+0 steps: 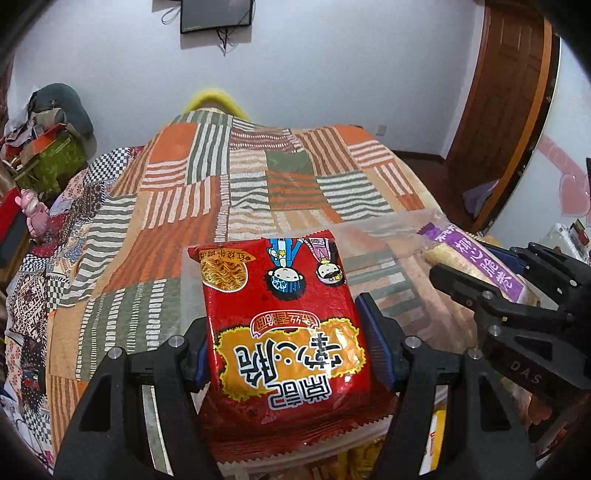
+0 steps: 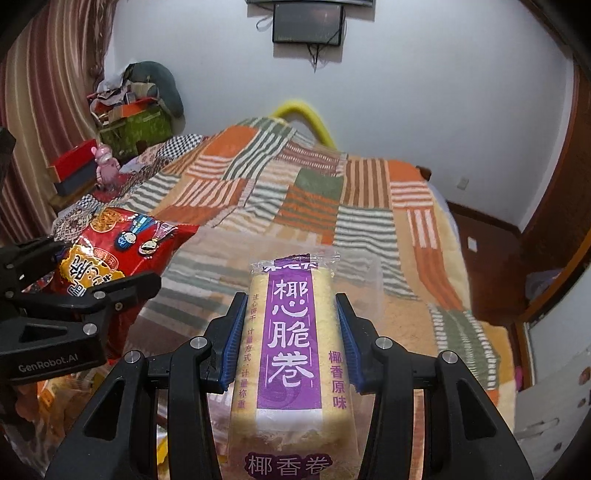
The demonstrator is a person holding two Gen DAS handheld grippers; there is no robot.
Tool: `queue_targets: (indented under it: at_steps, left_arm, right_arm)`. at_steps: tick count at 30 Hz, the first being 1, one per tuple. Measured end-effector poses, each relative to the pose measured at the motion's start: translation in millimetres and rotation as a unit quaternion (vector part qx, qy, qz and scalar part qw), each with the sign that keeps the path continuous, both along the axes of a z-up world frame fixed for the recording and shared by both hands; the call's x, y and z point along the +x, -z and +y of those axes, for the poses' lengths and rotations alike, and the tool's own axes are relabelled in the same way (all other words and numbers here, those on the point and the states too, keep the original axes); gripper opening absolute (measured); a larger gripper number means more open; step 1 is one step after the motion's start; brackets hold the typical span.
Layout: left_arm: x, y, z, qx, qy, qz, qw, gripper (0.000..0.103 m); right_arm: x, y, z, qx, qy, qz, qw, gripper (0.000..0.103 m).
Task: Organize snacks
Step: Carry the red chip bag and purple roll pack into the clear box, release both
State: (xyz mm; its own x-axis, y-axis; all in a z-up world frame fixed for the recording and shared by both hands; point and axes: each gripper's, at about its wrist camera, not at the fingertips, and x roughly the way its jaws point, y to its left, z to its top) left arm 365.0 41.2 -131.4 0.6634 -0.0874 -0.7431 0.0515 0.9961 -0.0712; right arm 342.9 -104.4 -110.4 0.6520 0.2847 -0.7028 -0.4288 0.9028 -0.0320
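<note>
My left gripper (image 1: 286,332) is shut on a red noodle-snack packet (image 1: 284,317) with yellow lettering, held above the bed. It also shows at the left of the right wrist view (image 2: 110,258), with the left gripper (image 2: 92,277) around it. My right gripper (image 2: 291,325) is shut on a cream and purple coconut roll packet (image 2: 291,343), held upright between the blue pads (image 2: 232,339). That packet also shows at the right of the left wrist view (image 1: 484,262), with the right gripper (image 1: 491,280) on it. A clear plastic container (image 1: 384,236) lies below and ahead of both packets.
A bed with an orange, green and white patchwork blanket (image 1: 258,177) fills the middle. More snack packets (image 2: 66,398) lie low at the left. Boxes and a pink toy (image 2: 105,166) stand at the far left. A wooden door (image 1: 506,103) is at the right, a wall screen (image 2: 306,22) above.
</note>
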Motion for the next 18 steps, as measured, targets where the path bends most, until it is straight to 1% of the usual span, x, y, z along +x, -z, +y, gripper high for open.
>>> queue_targets:
  at_steps: [2,6,9,12,15,18]
  left_arm:
    - [3,2,0,-0.003,0.004,0.007,1.0000,0.067]
    - [1,0,1,-0.002,0.009,0.002,1.0000,0.067]
    - [-4,-6,0,0.003,0.009,-0.006,0.9999,0.067]
    - [-13,-15,2,-0.001,0.009,-0.013,0.9999,0.067]
    - [-27,-27,7,-0.006,0.010,-0.024,0.9997,0.067]
    - [-44,-39,12,-0.008,0.010,-0.033,0.9994,0.067]
  right_arm:
    - [3,1,-2,0.007,0.001,0.010,1.000,0.043]
    - [6,0,-3,0.016,-0.001,0.021,1.000,0.043]
    - [1,-8,-7,0.024,-0.001,0.016,1.000,0.043]
    - [-6,-17,-14,0.034,-0.003,0.011,0.999,0.044]
    - [-13,-26,-21,0.044,-0.005,0.006,0.999,0.045]
    - [-29,-36,-32,0.050,-0.006,-0.003,0.999,0.045]
